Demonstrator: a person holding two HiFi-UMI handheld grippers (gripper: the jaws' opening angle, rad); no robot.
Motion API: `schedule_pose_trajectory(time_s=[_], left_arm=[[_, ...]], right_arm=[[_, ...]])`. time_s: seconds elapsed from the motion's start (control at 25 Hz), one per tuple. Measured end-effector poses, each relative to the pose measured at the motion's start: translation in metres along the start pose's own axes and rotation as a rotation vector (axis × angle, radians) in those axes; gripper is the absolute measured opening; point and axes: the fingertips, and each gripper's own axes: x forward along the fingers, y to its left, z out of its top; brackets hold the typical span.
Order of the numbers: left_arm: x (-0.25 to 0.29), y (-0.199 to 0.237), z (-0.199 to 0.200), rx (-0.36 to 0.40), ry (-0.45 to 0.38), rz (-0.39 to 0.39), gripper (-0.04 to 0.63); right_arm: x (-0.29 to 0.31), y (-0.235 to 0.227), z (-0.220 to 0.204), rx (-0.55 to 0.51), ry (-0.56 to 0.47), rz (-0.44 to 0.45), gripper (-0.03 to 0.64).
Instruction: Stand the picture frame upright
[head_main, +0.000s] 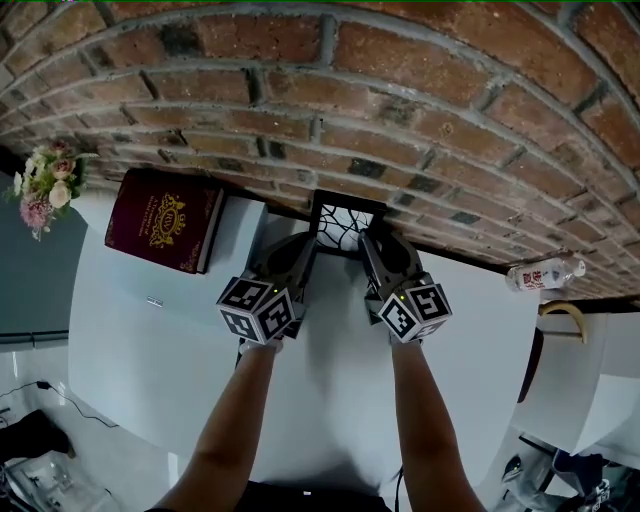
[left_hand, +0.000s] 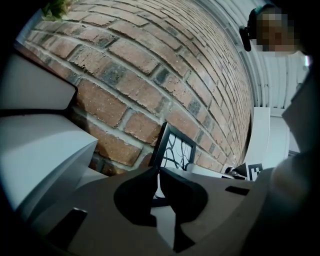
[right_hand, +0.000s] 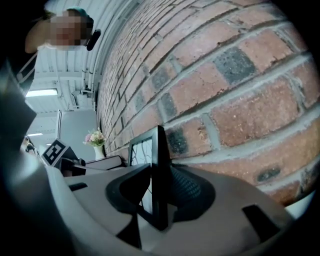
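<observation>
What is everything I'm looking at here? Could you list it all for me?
picture frame: one, black, upright against the wall at the table's back edge
book: one, dark red with a gold emblem, back left of the table
flowers: one bunch, pink and white, far left
bottle: one, clear plastic, lying on its side by the wall, right
table: one, white
brick wall: red-brown, behind the table
left gripper: one, grey, jaws together at the frame's lower left corner
right gripper: one, grey, jaws apart, the frame's right edge between them
forearms: two, bare
</observation>
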Motion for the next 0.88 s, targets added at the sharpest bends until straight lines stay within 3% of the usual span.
schedule_pose_trajectory(time_s=[0.12,0.4,0.6,0.88], left_arm=[[-0.001,0.0,0.0,-0.001,-0.001,0.0,0.018],[-0.004,0.0,0.003,0.009,0.0,0.006,0.018],[-0.01,0.003,0.0,0.054,0.041,0.038,0.003],[-0.019,-0.01,0.0,0.117,0.064,0.022,0.003]], right_arm=[[-0.001,-0.003,0.001,0.021,-0.006,-0.017,0.155],[-0.006,-0.004,0.0,0.043,0.004,-0.026,0.16],[-0.016,0.0,-0.005,0.062,0.023,-0.024,0.187],[-0.037,0.002,-0.01,0.07,0.051,-0.086,0.071]])
